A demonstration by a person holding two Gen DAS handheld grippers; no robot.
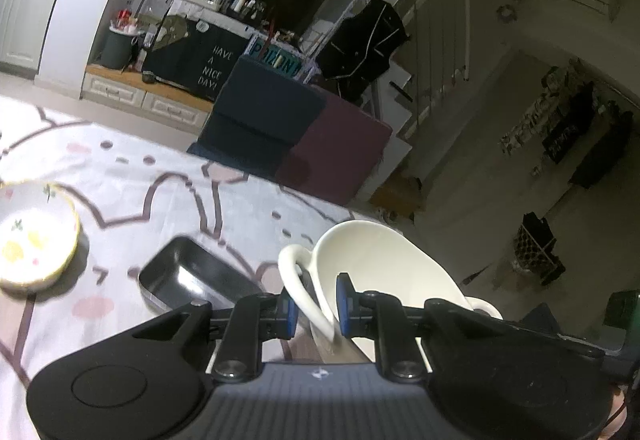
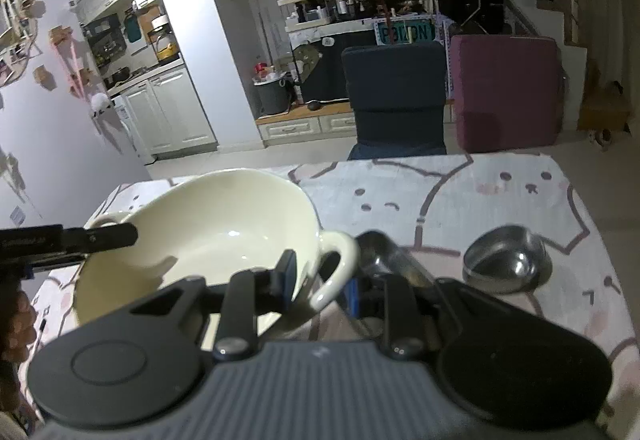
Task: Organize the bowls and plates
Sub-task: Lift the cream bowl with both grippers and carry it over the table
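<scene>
Left gripper (image 1: 316,310) clamps one loop handle of the cream two-handled bowl (image 1: 372,260). Right gripper (image 2: 320,288) is closed on the opposite handle, bowl (image 2: 208,236) lifted clear above the cartoon-print tablecloth (image 2: 460,192). Left view: rectangular steel tray (image 1: 192,276) at 10 o'clock of the jaws, floral bowl (image 1: 36,236) further out at 9. Right view: round steel bowl (image 2: 506,260) at 3 o'clock, another steel dish (image 2: 384,252) just behind the handle, partly hidden by the fingers. Navy chair (image 2: 396,96) beyond the table at 12.
</scene>
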